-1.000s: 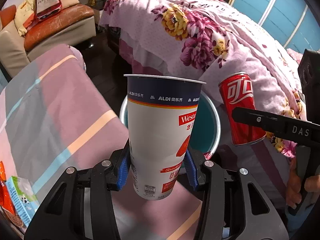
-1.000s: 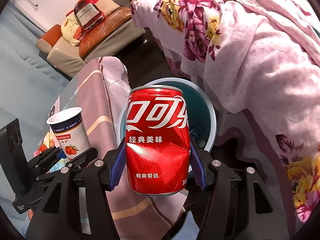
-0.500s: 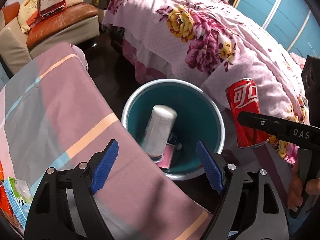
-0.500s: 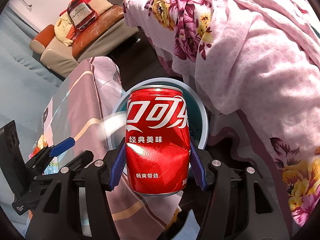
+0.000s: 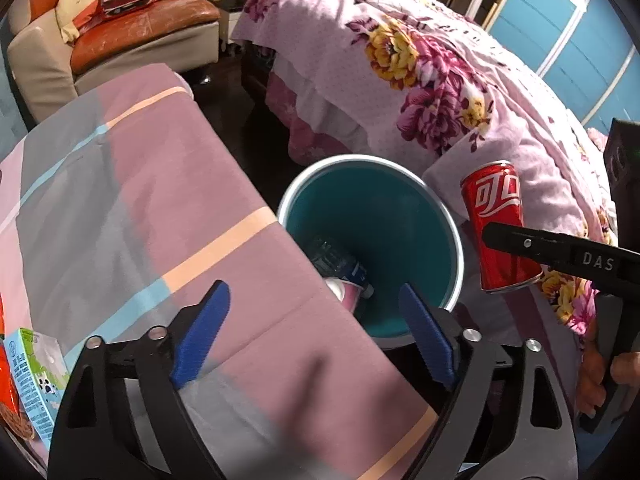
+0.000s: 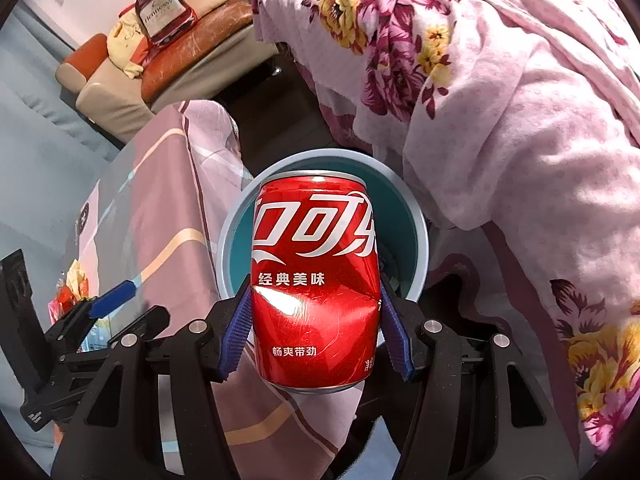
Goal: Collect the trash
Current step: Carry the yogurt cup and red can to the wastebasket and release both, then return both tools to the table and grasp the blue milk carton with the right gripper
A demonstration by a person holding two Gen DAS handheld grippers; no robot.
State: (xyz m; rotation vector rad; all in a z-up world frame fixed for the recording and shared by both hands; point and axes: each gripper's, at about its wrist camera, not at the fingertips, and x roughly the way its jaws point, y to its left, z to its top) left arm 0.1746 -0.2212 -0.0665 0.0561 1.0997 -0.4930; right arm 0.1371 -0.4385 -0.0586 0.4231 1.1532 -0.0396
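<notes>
Left gripper [image 5: 312,328] — jaws wide apart and empty, blue pads [image 5: 202,330] spread over the edge of the striped tablecloth [image 5: 132,216]; a second ago they were clamped on a tall paper yogurt cup, released half a second ago above the teal trash bin [image 5: 448,220]. Paper cup [image 5: 347,294] — now lying in the bottom of the bin beside a dark plastic bottle [image 5: 336,260], only its pale end and a pink patch showing past the table edge; that item counts as collected. Right gripper [image 6: 314,330] — unchanged, pressed tight on a red Coca-Cola can [image 6: 316,280], the can upright, dented at the waist where the pads bite. Can position — held in the air near the bin; the right wrist view puts it in front of the bin mouth, while the left wrist view [image 5: 498,226] shows it just outside the rim on the bed side, so it probably needs a small shift over the opening before release. Outstanding — a small milk carton [image 5: 34,380] and a red wrapper at the near table edge, likely next for the freed left gripper. Surroundings — floral bedspread [image 6: 500,120] close against the bin.
</notes>
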